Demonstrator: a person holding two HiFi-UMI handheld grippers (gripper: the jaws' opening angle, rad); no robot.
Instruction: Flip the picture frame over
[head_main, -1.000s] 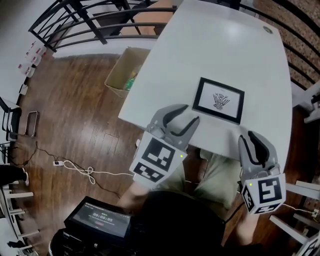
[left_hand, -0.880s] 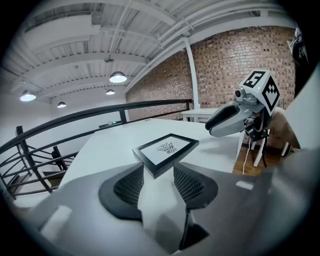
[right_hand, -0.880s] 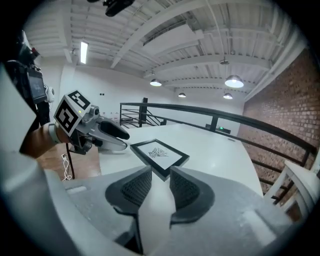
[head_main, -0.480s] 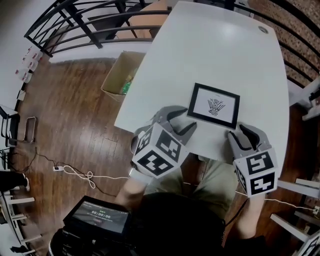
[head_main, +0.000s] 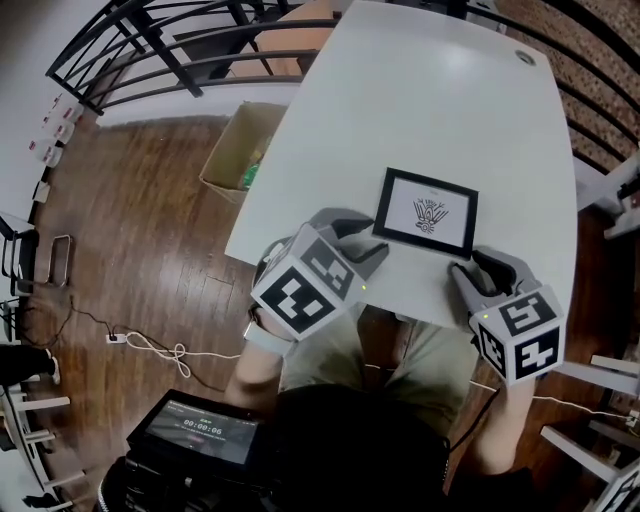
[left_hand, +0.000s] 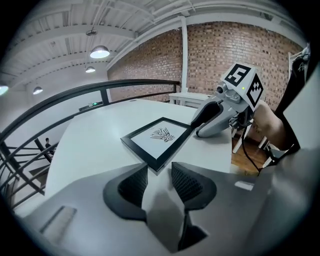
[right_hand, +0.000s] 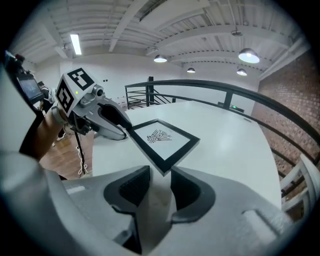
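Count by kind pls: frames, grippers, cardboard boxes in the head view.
Black rectangular picture frame: 1
Grey handheld grippers: 2 (left gripper, fingers closing, frame's corner at their tips, not gripped; right gripper)
Open brown cardboard box: 1
Total: 4

Quick headcount: one picture frame and one white table. Two grippers, the left gripper (jaws closing, the frame's corner right at their tips) and the right gripper, so that's two marker cubes as well. On the floor there's one cardboard box and one white cable. There's one screen too. Ceiling lamps: four, I think, going by the left gripper view, though the far ones are tiny.
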